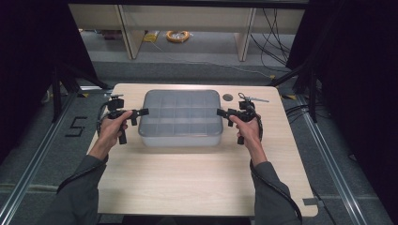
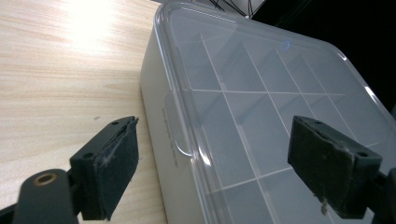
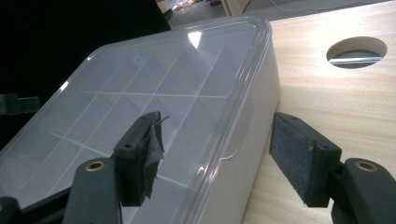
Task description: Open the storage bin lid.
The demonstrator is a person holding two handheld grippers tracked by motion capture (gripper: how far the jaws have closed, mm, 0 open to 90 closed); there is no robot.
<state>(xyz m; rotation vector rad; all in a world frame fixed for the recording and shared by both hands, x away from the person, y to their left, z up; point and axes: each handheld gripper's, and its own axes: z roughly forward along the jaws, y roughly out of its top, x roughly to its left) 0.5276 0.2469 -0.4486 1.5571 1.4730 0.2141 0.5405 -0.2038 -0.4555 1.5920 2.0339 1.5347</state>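
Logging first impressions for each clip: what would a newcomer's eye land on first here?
First, the clear lidded box with its grid of compartments, sitting mid-table toward the far edge. Next, the two grippers closing in on its short ends: the left gripper and the right gripper, each with open jaws straddling the lid's edge, not yet pressing on it. A round hole in the table sits just right of the box.

Lab: black curtains (image 1: 28, 56), floor cables (image 1: 277, 37)

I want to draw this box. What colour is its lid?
The lid is clear, see-through plastic over a whitish box; the left gripper view shows it best.
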